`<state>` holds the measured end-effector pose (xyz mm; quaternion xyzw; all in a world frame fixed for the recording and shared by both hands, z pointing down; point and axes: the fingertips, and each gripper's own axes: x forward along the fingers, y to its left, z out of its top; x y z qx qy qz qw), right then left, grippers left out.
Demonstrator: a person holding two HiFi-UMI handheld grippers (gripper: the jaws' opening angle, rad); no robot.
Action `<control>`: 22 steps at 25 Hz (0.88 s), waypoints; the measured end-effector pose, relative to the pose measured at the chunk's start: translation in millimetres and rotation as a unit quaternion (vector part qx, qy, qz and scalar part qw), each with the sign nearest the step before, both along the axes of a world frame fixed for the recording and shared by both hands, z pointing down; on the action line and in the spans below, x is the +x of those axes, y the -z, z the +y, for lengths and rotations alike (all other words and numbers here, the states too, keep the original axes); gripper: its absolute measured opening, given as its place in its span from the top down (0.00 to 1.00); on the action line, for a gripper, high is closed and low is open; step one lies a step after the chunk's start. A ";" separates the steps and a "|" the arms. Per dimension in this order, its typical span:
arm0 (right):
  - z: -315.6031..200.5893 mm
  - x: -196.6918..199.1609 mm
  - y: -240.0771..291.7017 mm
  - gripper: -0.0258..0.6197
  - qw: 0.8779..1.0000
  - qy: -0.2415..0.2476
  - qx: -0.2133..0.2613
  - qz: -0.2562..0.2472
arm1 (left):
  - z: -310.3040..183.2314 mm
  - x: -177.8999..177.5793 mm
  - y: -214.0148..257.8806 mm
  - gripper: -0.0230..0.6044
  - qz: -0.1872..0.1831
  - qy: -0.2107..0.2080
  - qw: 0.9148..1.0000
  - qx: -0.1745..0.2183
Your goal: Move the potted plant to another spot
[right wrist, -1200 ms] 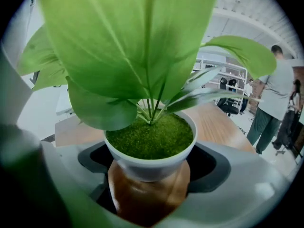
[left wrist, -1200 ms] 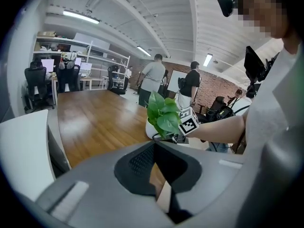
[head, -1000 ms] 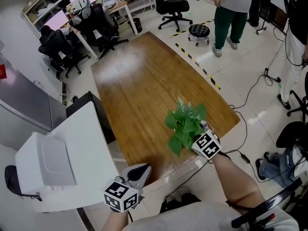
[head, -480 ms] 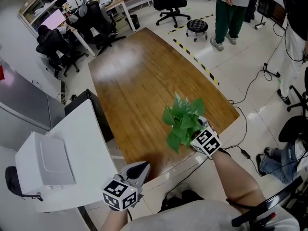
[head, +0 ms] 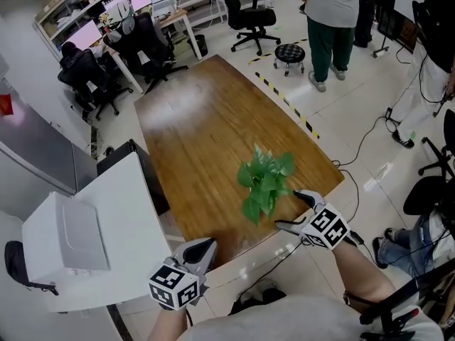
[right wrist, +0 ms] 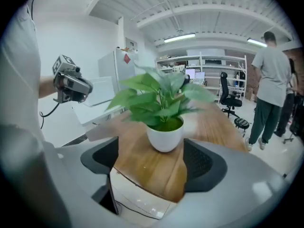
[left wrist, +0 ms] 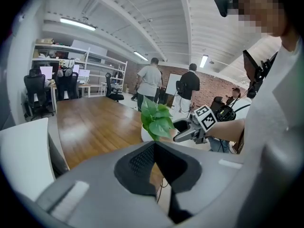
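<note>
Evidently the potted plant (head: 264,183) stands upright on the wooden worktop (head: 206,126), close to its near right corner and free of both tongs. The right tongs (head: 288,209) sit just off the pot, spread; they have just narrowed a little with nothing gripped, the pot ahead of their tips. The left tongs (head: 206,244) hang clenched and empty past the near edge. Judged step: pot either let go or not yet taken. A further shift calls for closing low on the pot. Open wood lies leftward and beyond, while both nearby edges allow little drift.

Potted plant (right wrist: 164,127) upright on wooden table (right wrist: 142,171)
</note>
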<state>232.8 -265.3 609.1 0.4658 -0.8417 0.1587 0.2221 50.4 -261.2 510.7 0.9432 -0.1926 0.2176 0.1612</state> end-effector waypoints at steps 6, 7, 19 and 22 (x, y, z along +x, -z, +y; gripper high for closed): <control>42.0 -21.3 109.0 0.74 0.995 0.017 0.097 -0.019 | 23.8 -3.6 24.1 0.97 0.026 0.010 0.999 0.018; 46.4 -27.9 123.6 0.80 0.993 0.024 0.111 -0.026 | 28.8 -5.0 27.4 0.97 0.030 0.013 0.999 0.019; 75.3 -99.2 170.6 0.95 0.983 0.096 0.133 -0.087 | 66.6 -30.6 71.4 0.97 0.064 0.024 0.997 0.048; 94.6 -121.0 173.4 0.95 0.981 0.106 0.127 -0.100 | 86.5 -39.3 81.1 0.97 0.070 0.016 0.996 0.058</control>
